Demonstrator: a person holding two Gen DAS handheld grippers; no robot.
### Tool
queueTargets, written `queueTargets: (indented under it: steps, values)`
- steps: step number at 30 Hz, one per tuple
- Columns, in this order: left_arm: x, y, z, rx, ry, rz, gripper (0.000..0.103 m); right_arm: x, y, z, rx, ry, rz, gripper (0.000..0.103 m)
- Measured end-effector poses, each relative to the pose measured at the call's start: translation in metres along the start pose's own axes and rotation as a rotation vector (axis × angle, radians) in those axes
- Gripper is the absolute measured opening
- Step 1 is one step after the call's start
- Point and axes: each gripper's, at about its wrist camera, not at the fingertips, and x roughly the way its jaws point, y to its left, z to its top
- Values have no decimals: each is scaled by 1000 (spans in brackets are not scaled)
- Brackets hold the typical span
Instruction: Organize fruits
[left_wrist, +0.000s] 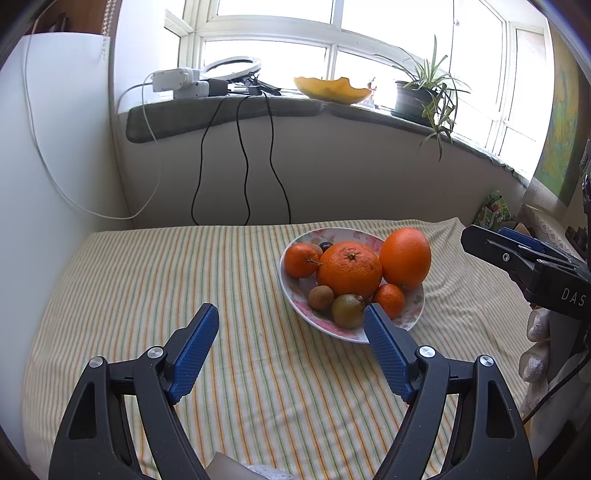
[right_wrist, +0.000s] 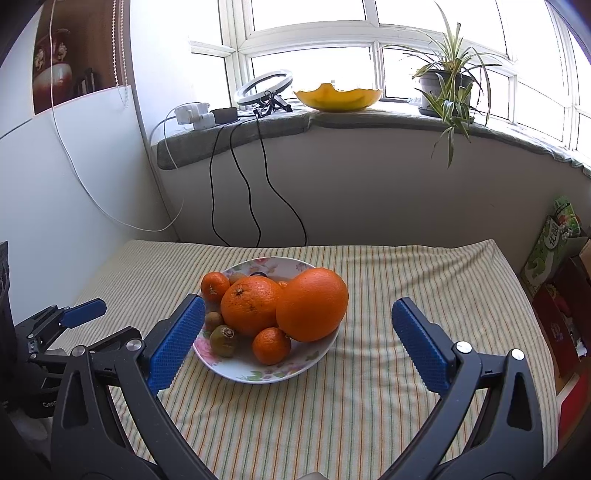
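Floral plate (right_wrist: 236, 373): sits on the striped cloth (right_wrist: 369, 406) covering the desk, and serves as the reference for all that follows.

Contents of the plate: one large smooth orange (right_wrist: 312, 304) on its right side, overhanging the rim; one large dimpled orange (right_wrist: 251, 306) at centre, touching the first; a small mandarin (right_wrist: 271, 346) at the front; a second small mandarin (right_wrist: 215, 287) at the back left; a greenish-brown kiwi (right_wrist: 223, 340) at front left; a small brown fruit (right_wrist: 213, 320) just behind the kiwi; a dark fruit (left_wrist: 325, 246) at the back, mostly hidden.

Left hand-held gripper (left_wrist: 291, 347): in front of the plate and to its left, jaws spread wide, nothing between them; its right pad overlaps the plate's near rim in the left wrist view.

Right hand-held gripper (right_wrist: 297, 345): in front of the plate, jaws wide apart and empty, framing the plate.

Behind the plate: windowsill (right_wrist: 280, 127) with ring light (right_wrist: 264, 88), yellow bowl (right_wrist: 338, 96) and potted plant (right_wrist: 447, 85).
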Motion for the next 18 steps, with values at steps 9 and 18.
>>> queueTargets:
  steps: [9,18]
  values:
    - [0,0,0,1,0,-1,81,0,0,1,3,1,6,103]
    - [0,0,-1,2,0,1,81,2,1,0,3,4,9,103]
